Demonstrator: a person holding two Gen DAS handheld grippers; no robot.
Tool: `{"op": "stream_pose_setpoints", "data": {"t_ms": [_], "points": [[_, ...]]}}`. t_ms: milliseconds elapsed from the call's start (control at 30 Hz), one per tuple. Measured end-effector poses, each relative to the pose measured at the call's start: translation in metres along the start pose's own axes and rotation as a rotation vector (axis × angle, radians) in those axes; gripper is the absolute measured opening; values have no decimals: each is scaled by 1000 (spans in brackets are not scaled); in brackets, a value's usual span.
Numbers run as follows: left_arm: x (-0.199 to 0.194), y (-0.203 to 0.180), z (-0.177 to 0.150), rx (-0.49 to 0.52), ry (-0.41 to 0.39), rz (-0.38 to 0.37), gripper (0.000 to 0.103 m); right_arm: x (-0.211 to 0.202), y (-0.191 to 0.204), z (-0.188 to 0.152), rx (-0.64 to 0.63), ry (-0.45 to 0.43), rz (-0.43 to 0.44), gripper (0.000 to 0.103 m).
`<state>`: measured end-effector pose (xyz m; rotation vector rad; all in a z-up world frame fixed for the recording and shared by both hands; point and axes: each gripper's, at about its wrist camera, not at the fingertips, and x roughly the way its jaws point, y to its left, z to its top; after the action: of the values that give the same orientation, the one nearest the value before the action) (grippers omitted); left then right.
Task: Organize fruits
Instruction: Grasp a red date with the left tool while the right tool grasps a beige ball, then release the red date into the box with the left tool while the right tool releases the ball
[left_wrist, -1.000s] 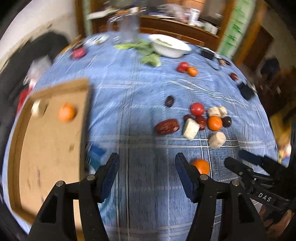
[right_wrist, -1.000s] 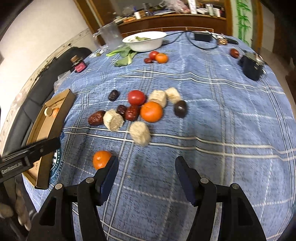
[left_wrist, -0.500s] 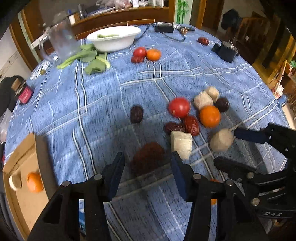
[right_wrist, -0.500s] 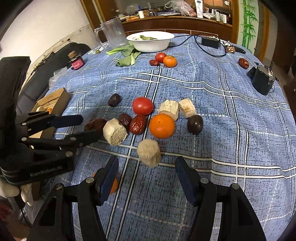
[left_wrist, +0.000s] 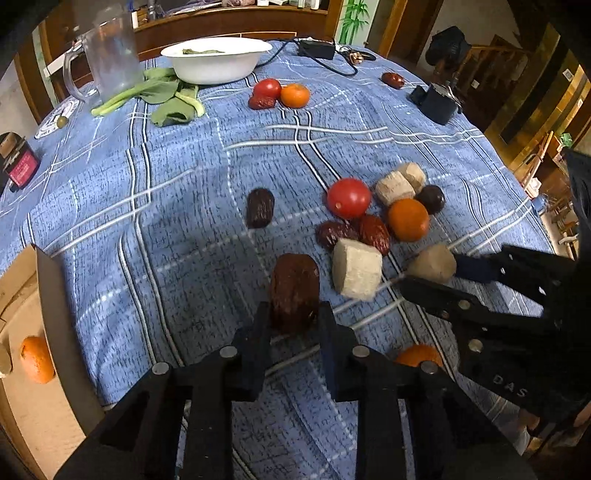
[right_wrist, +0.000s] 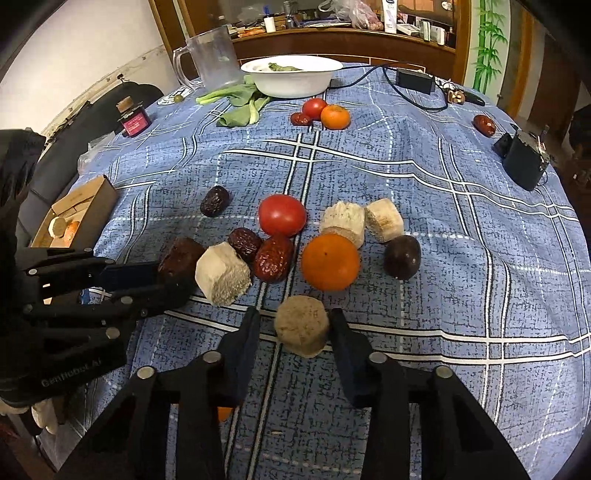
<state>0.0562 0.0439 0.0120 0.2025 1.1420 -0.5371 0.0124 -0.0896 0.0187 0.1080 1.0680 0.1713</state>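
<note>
On the blue checked tablecloth (right_wrist: 424, 192), your left gripper (left_wrist: 293, 317) has just been closing and now clamps a large dark red date (left_wrist: 294, 288) between its pads. Your right gripper (right_wrist: 293, 325) has also just been closing; its fingers press both sides of a tan cut chunk (right_wrist: 302, 325). Just beyond sit a tomato (right_wrist: 282, 215), an orange (right_wrist: 330, 261) and more dates. At the left edge stands a cardboard box (right_wrist: 94, 201).

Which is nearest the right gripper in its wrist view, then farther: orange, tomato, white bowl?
From the right gripper:
1. Orange, just ahead, slightly right.
2. Tomato, beyond it, slightly left.
3. White bowl, at the table's far edge.
</note>
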Motion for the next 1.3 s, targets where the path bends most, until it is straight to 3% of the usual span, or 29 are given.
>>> {"op": "stream_pose_setpoints", "data": {"t_ms": [67, 367, 633, 800, 1000, 1167, 1300], "points": [[3, -1, 5, -14, -11, 17, 23, -2, -2, -1, 6, 3, 2, 31], [-7, -10, 4, -69, -45, 53, 23, -20, -10, -12, 28, -8, 29, 29], [-62, 13, -27, -279, -143, 10, 24, -44, 2, -14, 10, -37, 82, 30], [-104, 56, -64, -419, -192, 49, 24, -53, 44, -5, -56, -49, 151, 30], [-141, 127, -110, -544, -207, 175, 24, -51, 118, 6, -166, -42, 245, 30], [-148, 186, -138, -635, -182, 220, 24, -37, 180, 17, -237, -16, 307, 30], [-142, 214, -148, -651, -147, 224, 24, -17, 224, 27, -278, 7, 327, 30]]}}
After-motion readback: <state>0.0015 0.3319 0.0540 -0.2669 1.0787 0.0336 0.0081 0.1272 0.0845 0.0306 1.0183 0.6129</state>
